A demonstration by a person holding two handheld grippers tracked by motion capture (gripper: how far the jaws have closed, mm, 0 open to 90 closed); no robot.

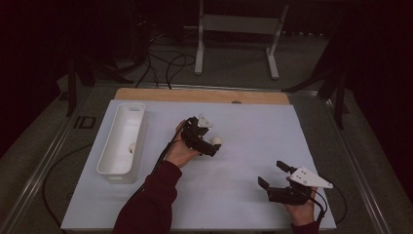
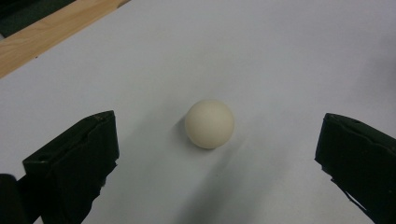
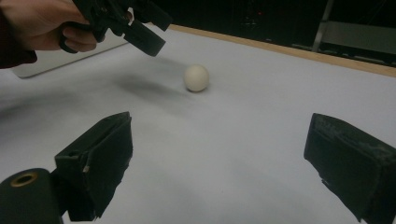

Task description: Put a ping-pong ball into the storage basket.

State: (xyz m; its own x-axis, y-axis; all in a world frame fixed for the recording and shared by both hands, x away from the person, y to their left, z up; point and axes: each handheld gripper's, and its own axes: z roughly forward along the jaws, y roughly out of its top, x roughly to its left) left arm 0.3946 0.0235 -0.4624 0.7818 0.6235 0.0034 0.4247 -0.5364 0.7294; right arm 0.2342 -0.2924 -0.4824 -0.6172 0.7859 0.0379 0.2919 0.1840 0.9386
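The left tongs [image 1: 210, 144] hovered with jaws spread wide over a ball [image 2: 209, 124], which lay on the white tabletop [image 1: 253, 131] between them, untouched. The right tongs [image 1: 273, 175], also open and empty, were held well apart near the tabletop's front edge. A white bin [image 1: 109, 168] stood at left, holding another ball [image 1: 131, 148].
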